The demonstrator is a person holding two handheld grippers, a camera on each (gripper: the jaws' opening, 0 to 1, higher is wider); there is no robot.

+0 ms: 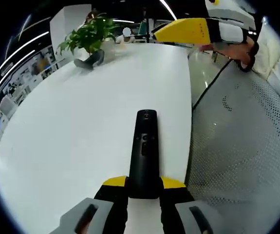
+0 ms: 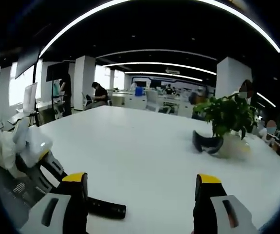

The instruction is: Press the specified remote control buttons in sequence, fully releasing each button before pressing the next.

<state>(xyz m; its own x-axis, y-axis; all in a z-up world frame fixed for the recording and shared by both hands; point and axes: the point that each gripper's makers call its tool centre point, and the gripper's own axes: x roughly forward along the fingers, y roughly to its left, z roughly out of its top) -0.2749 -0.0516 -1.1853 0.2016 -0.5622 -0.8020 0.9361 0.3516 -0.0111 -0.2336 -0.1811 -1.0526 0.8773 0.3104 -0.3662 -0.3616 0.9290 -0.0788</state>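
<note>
Your left gripper [image 1: 143,192] is clamped on the slim black plastic remote control [image 1: 144,151], near the white table's [image 1: 71,141] right edge. Your right gripper [image 2: 142,195], jaws apart, needs one fingertip lowered squarely onto a single button; hold the remote level.

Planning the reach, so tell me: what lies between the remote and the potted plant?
Only bare white table, seen in the left gripper view, separates the remote from the potted plant.
</note>
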